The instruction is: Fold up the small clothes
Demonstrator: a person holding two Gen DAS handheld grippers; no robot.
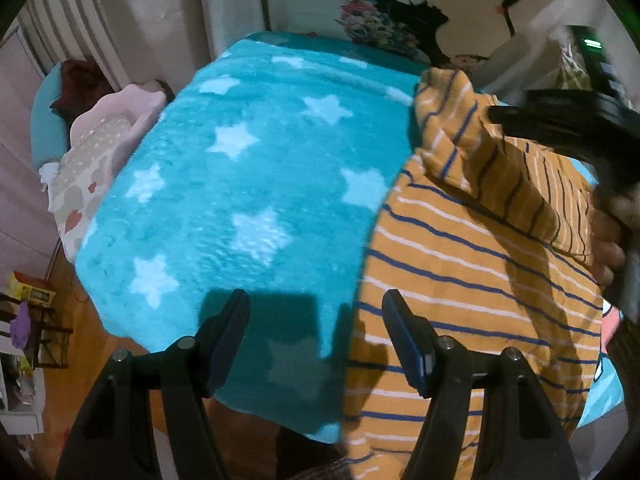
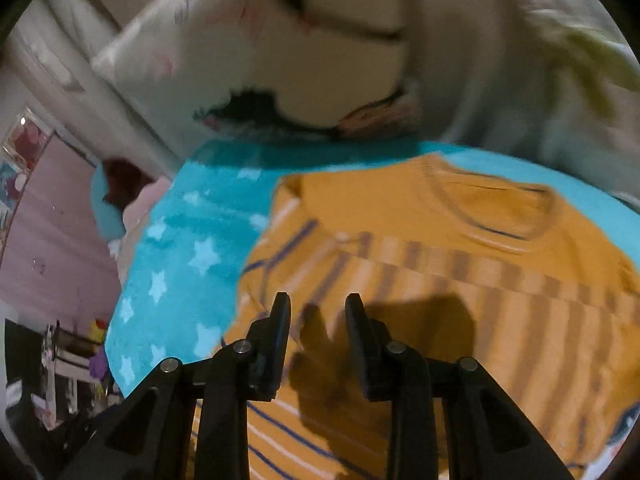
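An orange shirt (image 1: pixel 460 264) with blue and white stripes lies on a teal star blanket (image 1: pixel 248 184). One sleeve (image 1: pixel 460 136) is folded over onto its body and stands up in a loose ridge. My left gripper (image 1: pixel 316 300) is open and empty above the shirt's left edge. My right gripper (image 1: pixel 504 116) reaches in from the right, a hand (image 1: pixel 608 240) behind it, just beside the raised sleeve. In the right wrist view, my right gripper (image 2: pixel 318 300) hangs over the shirt (image 2: pixel 440 248) with its jaws partly apart and nothing between them.
The blanket (image 2: pixel 180 264) covers a bed. A large white printed pillow (image 1: pixel 420 8) leans at its far end. A small patterned cushion (image 1: pixel 100 148) lies off the left side. Wooden floor (image 1: pixel 80 380) and a cluttered shelf (image 1: pixel 28 320) are at the lower left.
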